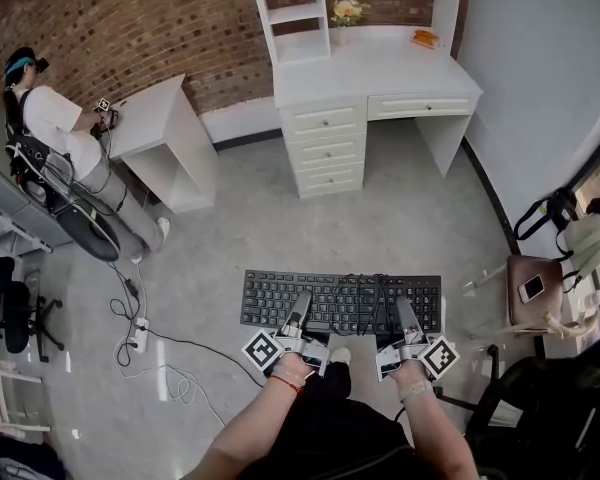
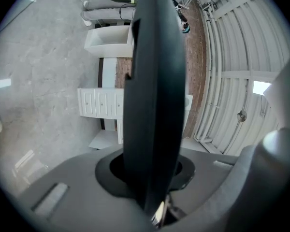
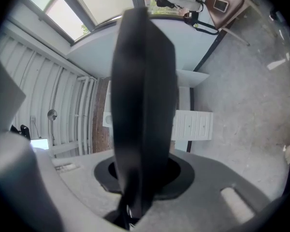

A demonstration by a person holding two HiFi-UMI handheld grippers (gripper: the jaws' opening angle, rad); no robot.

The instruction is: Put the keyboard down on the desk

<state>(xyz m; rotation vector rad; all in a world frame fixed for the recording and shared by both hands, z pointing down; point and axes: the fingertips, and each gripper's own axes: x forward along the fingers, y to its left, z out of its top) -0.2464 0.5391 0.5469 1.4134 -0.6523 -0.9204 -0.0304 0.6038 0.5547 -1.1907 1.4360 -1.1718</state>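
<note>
I hold a black keyboard (image 1: 340, 301) level above the grey floor, its near edge towards me and a cable lying across its keys. My left gripper (image 1: 300, 306) is shut on the near edge left of the middle. My right gripper (image 1: 405, 310) is shut on the same edge further right. In the left gripper view the keyboard (image 2: 154, 105) stands edge-on as a dark slab between the jaws, and in the right gripper view the keyboard (image 3: 142, 115) looks the same. The white desk (image 1: 380, 68) stands across the room, well beyond the keyboard.
The desk has a drawer stack (image 1: 327, 148), a shelf hutch (image 1: 292, 13), flowers (image 1: 346, 10) and an orange object (image 1: 425, 37) on top. A person (image 1: 55, 133) sits at a small white table (image 1: 155, 118) on the left. Cables and a power strip (image 1: 138, 336) lie on the floor. A stool with a phone (image 1: 532, 288) stands right.
</note>
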